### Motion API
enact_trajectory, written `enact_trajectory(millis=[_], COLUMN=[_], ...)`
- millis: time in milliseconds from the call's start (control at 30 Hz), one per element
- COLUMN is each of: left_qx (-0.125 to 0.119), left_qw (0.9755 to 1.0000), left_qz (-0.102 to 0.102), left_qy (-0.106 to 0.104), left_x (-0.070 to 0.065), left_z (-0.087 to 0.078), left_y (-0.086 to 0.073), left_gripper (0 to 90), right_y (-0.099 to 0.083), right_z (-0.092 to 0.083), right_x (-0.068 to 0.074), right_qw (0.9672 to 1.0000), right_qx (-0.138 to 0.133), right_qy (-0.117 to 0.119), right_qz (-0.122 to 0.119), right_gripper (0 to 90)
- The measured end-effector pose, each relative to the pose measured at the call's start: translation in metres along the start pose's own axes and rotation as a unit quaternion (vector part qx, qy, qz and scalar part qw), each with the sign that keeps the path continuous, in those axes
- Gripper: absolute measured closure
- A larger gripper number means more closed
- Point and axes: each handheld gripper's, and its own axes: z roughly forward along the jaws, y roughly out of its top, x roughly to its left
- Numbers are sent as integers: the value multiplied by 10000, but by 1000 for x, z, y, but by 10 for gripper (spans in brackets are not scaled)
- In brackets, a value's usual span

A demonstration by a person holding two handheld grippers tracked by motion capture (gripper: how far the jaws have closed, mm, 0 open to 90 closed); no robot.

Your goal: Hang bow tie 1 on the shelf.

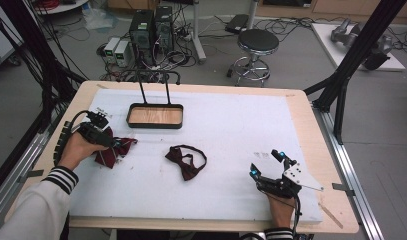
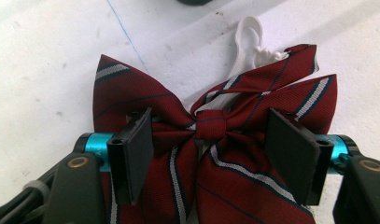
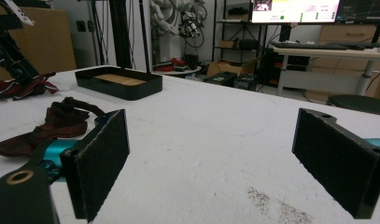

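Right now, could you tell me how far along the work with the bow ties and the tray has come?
Nothing is done yet: the black tray holds no tie. In hand: the left gripper straddles the striped bow tie, its fingers on either side of the knot, not visibly pressing. Left: the dark bow tie lies mid-table, untouched, and the right gripper rests open near the table's front edge.

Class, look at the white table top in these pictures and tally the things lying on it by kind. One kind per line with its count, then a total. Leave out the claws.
Striped bow ties: 1, the striped bow tie
Plain dark red bow ties: 1, the plain bow tie
Black trays: 1, the tray
Total: 3
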Motion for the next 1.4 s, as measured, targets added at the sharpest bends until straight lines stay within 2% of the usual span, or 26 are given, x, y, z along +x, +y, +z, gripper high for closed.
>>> enact_trajectory(millis=[233,533,567,733,1200,1367,1400], left_qx=[159,259,282,299,167,48,-35], left_qw=[9998,9995,9995,9996,9998,9999,9998], left_qz=[-41,-103,-76,-18,109,143,154], left_qy=[-63,-130,-76,4,80,75,91], left_x=[1,3,3,1,-1,-1,-1], left_z=[5,9,9,8,5,1,-1], left_y=[5,5,5,5,2,2,2], left_gripper=[387,523,568,641,675,677,677], right_y=[0,0,0,0,0,0,0], right_z=[0,0,0,0,0,0,0], right_x=[0,0,0,0,0,0,0], right_qw=[10000,10000,10000,10000,10000,10000,10000], right_qx=[-11,-6,-4,-12,-9,-4,-10], right_qy=[-2,-7,-9,-6,-10,-8,-8], right_qz=[-13,-6,-4,-21,-11,2,9], right_gripper=[103,102,103,103,102,103,102])
